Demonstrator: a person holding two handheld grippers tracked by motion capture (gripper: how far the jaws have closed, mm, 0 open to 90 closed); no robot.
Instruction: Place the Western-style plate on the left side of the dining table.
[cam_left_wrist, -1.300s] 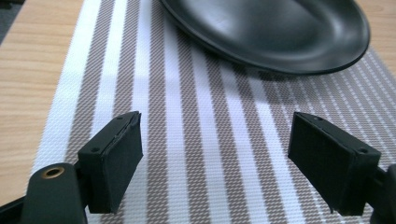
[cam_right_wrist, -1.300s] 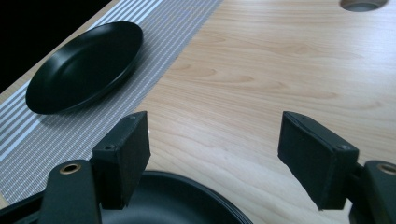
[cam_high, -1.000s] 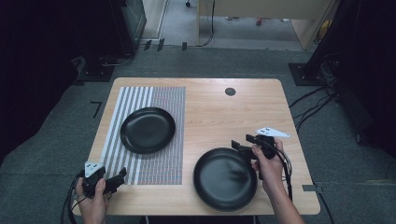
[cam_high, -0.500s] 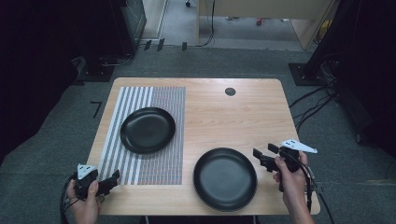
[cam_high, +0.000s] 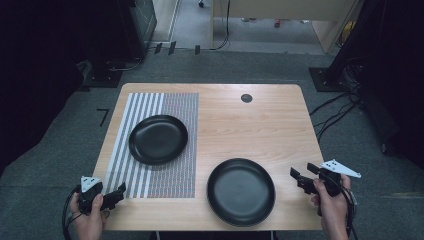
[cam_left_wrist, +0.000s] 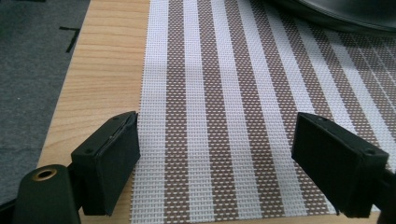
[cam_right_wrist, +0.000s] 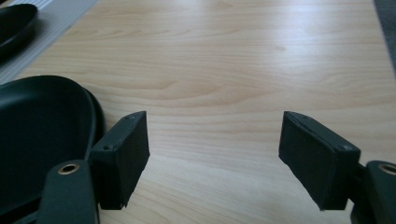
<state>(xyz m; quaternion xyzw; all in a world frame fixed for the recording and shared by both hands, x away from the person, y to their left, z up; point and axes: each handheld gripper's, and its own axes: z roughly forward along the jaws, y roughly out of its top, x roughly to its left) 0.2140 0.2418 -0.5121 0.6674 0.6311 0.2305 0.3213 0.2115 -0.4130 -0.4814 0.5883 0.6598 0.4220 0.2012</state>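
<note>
Two black plates lie on the wooden table. One plate rests on the striped placemat at the left; its rim shows in the left gripper view. The other plate sits on bare wood near the front edge, and its edge shows beside the left jaw in the right gripper view. My left gripper is open over the mat's front left corner, empty. My right gripper is open just right of the front plate, holding nothing.
A small black round disc is set in the tabletop at the back. Cables run over the grey floor to the right of the table. Dark equipment stands at the back left and right.
My right gripper has pulled back from the front plate's rim toward the right front edge. My left gripper has drawn back toward the front left corner. Both plates stayed put.
</note>
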